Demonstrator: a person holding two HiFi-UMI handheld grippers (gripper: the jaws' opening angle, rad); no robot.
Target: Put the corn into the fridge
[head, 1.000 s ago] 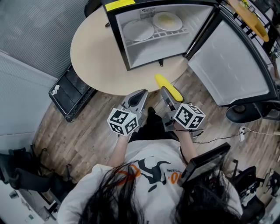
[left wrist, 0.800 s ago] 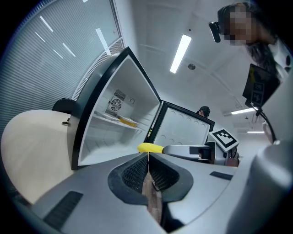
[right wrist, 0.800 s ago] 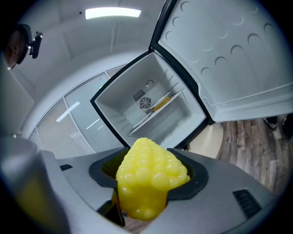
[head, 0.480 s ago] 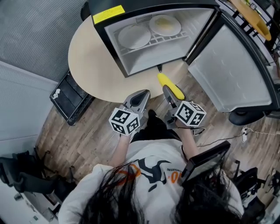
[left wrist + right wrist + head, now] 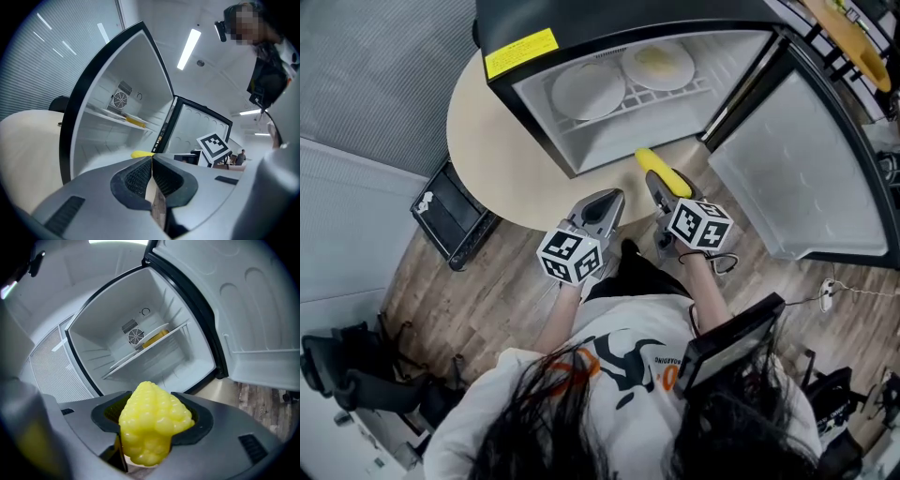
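A yellow ear of corn [image 5: 666, 174] [image 5: 152, 423] is held in my right gripper [image 5: 664, 187], whose jaws are shut on it. Its tip reaches the front lip of the open mini fridge [image 5: 581, 141] on the round beige table [image 5: 492, 150]. In the right gripper view the fridge's white interior [image 5: 154, 348] lies straight ahead past the corn. My left gripper [image 5: 600, 208] hangs beside the right one at the table's edge, jaws shut with nothing between them [image 5: 151, 176]. The fridge door [image 5: 797, 178] stands swung open to the right.
Two plates [image 5: 589, 90] [image 5: 658, 62] rest on the fridge's wire shelf, the right one with something yellow on it. A black flat case [image 5: 450, 214] lies on the wood floor left of the table. A chair base [image 5: 356, 384] stands lower left.
Both grippers moved forward toward the fridge. The corn's tip went from over the table edge to the fridge's front opening.
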